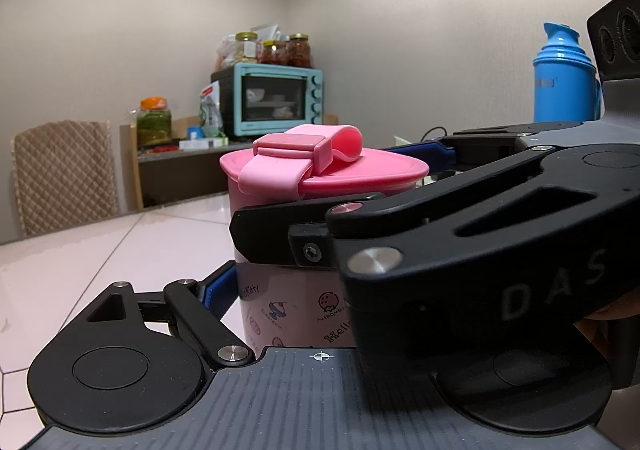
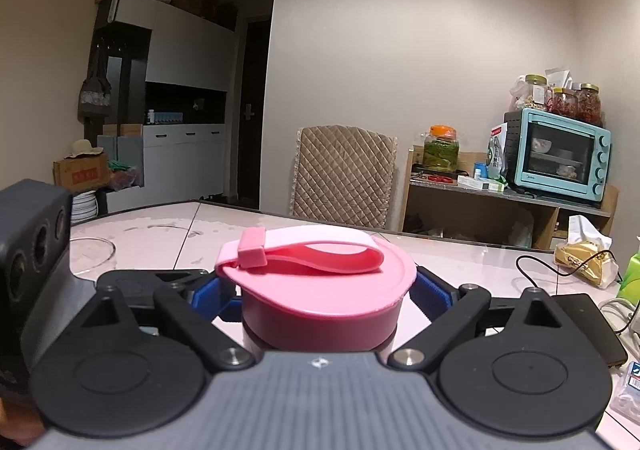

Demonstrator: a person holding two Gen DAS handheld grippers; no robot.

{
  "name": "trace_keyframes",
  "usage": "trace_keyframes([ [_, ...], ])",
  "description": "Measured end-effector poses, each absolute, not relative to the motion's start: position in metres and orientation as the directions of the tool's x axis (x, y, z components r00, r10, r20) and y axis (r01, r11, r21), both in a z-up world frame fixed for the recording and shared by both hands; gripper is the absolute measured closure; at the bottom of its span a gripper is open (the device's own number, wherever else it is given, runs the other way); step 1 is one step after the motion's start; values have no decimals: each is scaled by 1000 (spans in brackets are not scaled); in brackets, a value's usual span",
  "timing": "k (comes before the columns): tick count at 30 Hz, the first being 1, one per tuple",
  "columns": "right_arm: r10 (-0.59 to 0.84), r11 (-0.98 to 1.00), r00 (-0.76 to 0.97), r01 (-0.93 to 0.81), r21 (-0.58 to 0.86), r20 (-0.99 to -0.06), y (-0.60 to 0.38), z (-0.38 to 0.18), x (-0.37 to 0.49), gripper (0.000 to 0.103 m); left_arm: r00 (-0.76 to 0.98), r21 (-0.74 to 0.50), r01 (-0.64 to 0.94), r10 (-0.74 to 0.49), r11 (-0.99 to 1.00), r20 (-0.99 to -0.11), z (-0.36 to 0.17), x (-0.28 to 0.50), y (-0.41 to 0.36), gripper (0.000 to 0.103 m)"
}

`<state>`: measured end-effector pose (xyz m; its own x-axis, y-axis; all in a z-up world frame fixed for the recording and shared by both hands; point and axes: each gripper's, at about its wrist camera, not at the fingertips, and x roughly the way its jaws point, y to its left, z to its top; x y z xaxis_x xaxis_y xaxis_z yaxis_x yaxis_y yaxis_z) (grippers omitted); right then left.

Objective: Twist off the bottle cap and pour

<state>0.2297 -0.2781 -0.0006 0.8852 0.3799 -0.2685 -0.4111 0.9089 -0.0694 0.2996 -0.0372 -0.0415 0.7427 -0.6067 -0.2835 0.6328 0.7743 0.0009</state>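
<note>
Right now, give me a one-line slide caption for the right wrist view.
Right gripper straddles the pink cap of the bottle on the table.

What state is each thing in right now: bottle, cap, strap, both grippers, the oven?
Bottle: upright on the table, held at its body.
Cap: on the bottle, not yet off.
Strap: looped, lying flat across the cap.
Left gripper: shut on the bottle body.
Right gripper: fingers either side of the cap; contact unclear.
Oven: door closed.
</note>
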Motion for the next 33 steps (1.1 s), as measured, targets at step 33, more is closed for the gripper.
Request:
trace_keyframes([
  [33, 654, 714, 701, -696, -75, -284, -318, 3, 251, 18, 743, 3, 633, -606, 774, -284, -41, 298, -30, 14],
])
